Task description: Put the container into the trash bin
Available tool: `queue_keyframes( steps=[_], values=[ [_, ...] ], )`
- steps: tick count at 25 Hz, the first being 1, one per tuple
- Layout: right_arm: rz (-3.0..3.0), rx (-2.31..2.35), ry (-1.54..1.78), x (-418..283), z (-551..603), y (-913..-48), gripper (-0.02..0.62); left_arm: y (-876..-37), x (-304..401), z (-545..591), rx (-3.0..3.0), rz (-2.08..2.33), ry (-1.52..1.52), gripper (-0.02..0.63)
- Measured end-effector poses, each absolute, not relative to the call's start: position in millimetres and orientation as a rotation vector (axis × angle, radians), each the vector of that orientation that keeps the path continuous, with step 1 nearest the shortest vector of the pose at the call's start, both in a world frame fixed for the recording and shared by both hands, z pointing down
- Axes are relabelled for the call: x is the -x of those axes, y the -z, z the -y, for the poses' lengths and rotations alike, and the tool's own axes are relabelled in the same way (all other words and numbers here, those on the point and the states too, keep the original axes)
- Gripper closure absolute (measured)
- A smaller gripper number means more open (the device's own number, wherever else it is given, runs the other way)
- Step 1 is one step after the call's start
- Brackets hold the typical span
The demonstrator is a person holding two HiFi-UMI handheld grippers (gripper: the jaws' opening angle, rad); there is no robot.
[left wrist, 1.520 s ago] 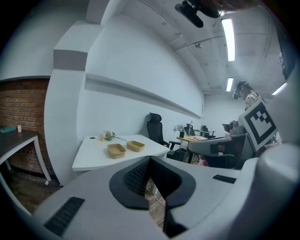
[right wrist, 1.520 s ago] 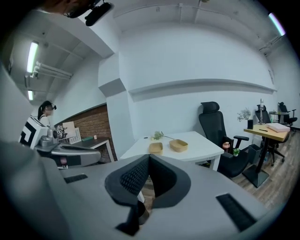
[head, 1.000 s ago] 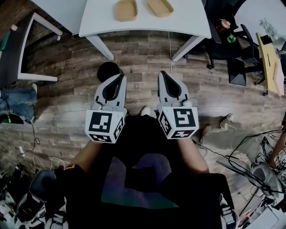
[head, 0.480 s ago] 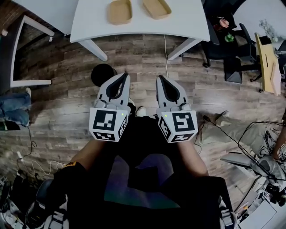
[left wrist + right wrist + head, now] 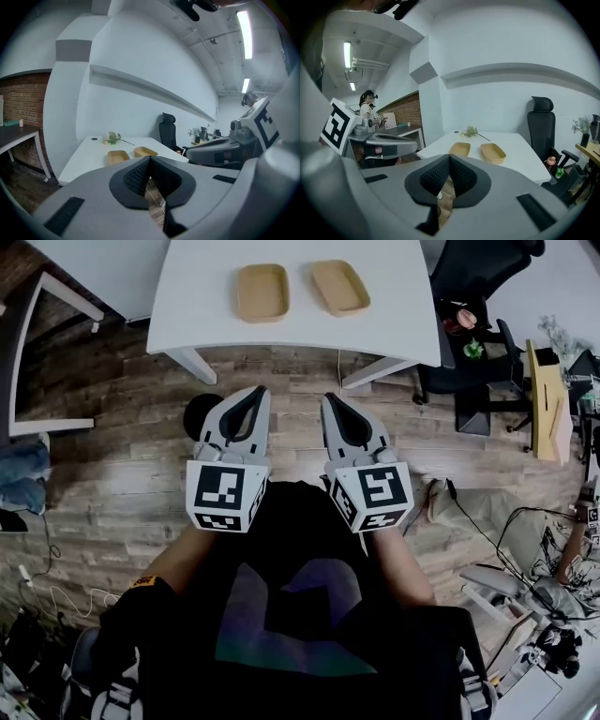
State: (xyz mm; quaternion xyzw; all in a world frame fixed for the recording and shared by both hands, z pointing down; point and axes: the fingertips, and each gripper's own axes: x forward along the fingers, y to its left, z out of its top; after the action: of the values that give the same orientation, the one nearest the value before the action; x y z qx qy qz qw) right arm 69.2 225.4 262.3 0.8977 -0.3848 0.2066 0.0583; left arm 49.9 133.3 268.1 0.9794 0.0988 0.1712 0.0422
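— What has shifted?
— The white table (image 5: 394, 296) has slid lower into the head view, and both grippers now point nearer its front edge.
— And the grippers?
— The left gripper (image 5: 251, 392) and the right gripper (image 5: 330, 399) hang side by side over the wooden floor (image 5: 122, 474). Each has its jaws pressed together with nothing between them.
— The bin?
— A round black trash bin (image 5: 200, 414) stands on the floor just left of the left gripper, partly hidden by it.
— The containers?
— The left container (image 5: 262, 292) and the right container (image 5: 338, 287) lie side by side on the table, well ahead of both sets of fingertips, touched by neither.
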Motion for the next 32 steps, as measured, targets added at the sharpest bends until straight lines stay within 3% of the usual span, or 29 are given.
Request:
queue_keyframes(
  steps=[6,8,14,32],
  values=[
    [1.271,-2.616,-0.626,-91.3,-182.4,-268.6,0.580,-272.9,-60.7,-90.3,-2.987,-0.159,-0.548,0.598],
    [1.323,-2.563,-0.636,-98.8,-170.9,-273.8,0.534,-275.0,-62.8,-80.8,-2.984,-0.107,-0.559,0.598],
    [1.463,-2.329,-0.588,-148.2,-134.9,-294.1,0.518,-285.0,-88.2,-49.1,-2.969,0.116,-0.601,0.598],
    [1.713,-1.512,-0.501,-225.6,-69.9,-388.9,0.515,-351.0,-140.0,-16.3,-2.747,0.674,-0.726,0.598]
  ],
)
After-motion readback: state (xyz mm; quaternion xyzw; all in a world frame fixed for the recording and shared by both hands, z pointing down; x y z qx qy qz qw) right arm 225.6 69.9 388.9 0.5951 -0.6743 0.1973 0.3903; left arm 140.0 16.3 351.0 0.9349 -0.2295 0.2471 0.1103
